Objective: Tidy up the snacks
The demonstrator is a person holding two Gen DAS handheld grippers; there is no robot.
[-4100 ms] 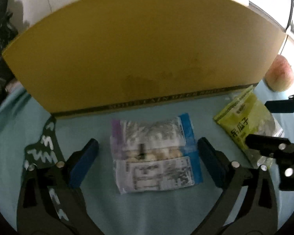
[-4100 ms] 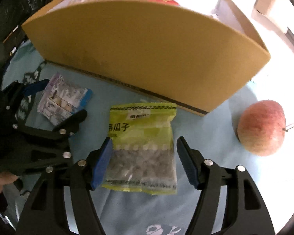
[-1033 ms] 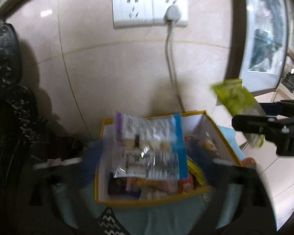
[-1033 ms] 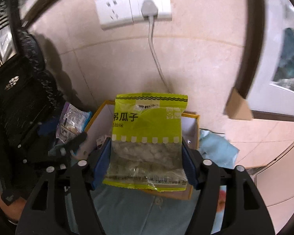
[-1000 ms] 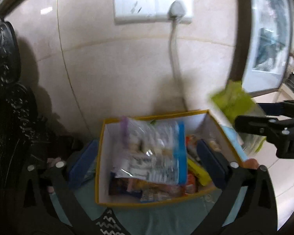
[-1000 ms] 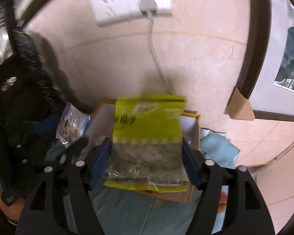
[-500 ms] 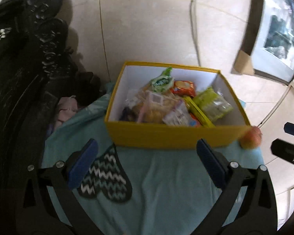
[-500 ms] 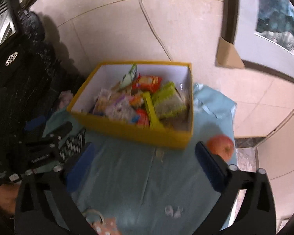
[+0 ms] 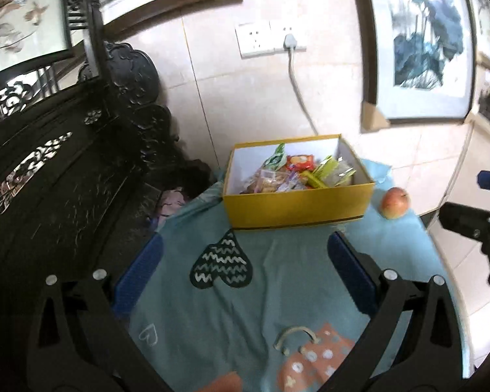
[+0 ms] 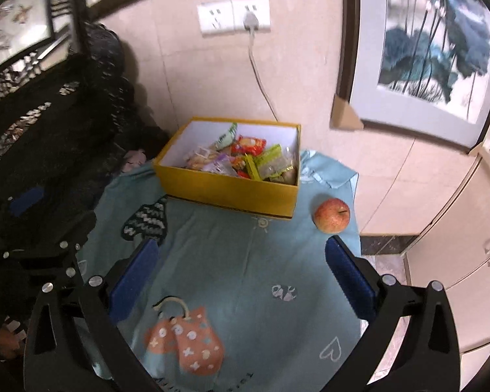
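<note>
Now both grippers hang above the counter with nothing between their blue pads: the left gripper (image 9: 243, 274) has its jaws spread wide, and so does the right gripper (image 10: 241, 272). Snack packets (image 9: 299, 173) sit piled inside the yellow box (image 9: 297, 207) at the far end of the blue cloth (image 10: 245, 261). An apple (image 10: 332, 215) rests just beside the box's right corner.
</note>
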